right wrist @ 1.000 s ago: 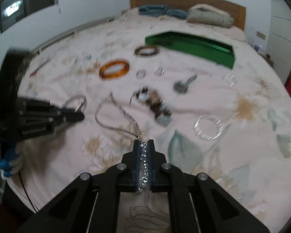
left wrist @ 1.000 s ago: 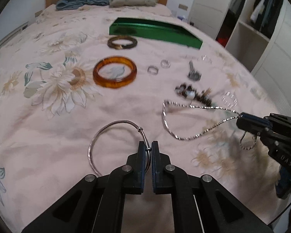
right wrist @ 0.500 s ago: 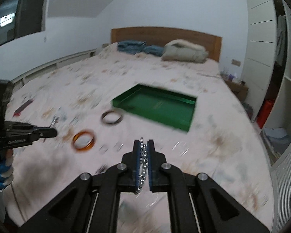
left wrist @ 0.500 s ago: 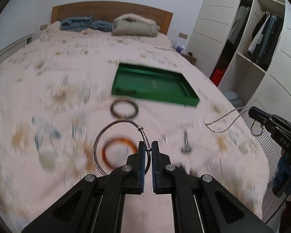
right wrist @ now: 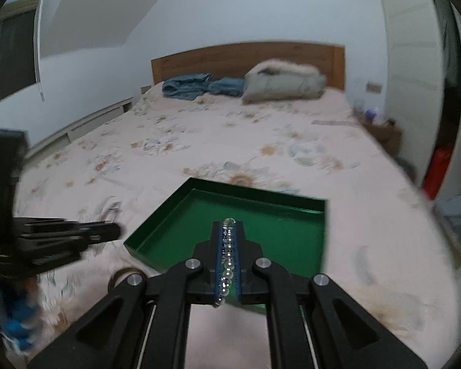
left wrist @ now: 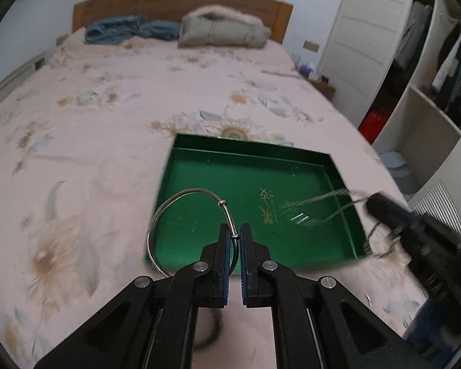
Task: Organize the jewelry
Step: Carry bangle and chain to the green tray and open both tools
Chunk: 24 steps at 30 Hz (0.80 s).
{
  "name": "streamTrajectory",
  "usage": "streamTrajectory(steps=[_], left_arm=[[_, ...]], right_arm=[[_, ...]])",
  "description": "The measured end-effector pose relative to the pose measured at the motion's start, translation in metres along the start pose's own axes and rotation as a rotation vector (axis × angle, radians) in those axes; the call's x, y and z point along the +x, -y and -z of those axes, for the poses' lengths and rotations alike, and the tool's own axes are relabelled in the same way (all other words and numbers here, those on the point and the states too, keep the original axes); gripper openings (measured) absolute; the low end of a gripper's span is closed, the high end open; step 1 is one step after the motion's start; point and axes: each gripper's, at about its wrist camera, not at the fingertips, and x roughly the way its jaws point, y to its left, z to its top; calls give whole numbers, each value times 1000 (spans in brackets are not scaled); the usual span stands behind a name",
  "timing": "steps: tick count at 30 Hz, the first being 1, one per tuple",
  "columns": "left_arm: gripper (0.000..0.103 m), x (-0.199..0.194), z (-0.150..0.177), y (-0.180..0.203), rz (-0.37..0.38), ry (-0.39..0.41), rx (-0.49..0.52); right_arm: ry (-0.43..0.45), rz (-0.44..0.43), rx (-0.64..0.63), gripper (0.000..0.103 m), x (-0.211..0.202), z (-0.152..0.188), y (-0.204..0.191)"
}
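While both pieces are carried above the green tray (left wrist: 335, 166), nothing is yet seen lying inside it, so the sorting is judged barely begun. A silver wire bangle (left wrist: 181, 203) is pinched in the left gripper (left wrist: 236, 236), held over the tray's near left corner. A silver bead chain (right wrist: 227, 261) is clamped in the right gripper (right wrist: 228, 230), its loop blurred above the tray's right side. Low raised walls are seen round the tray, to be cleared on release. Ample open bedspread (left wrist: 92, 98) is left beyond and to the left.
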Motion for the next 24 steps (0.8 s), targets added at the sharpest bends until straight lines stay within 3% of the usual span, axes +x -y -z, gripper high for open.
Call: streamTrajectory(steps=[5,9,13,15,18,22,24], left_arm=[[6,70,-12,1,-73,-87,26],[6,104,-13,-5,-96,-121,17],[6,118,-11,-6,-111,-142,20],[6,119,-11,-5,-117,-136,24],[13,115,-12,-4,-102,-137,37],[35,67,-20,-2,-83,-78,51],[35,33,-26,-3,-82,-31,58]], right_arm=[[-142,85,70,6,76,13,41],[-204,148,100,6,104,23,70],[-260,165,80,7,114,33,76],[-281,164,65,9,117,35,75],[-302,175,64,25,118,36,77],[-259,173,71,29,89,25,76],[-220,177,61,29,61,16,72]])
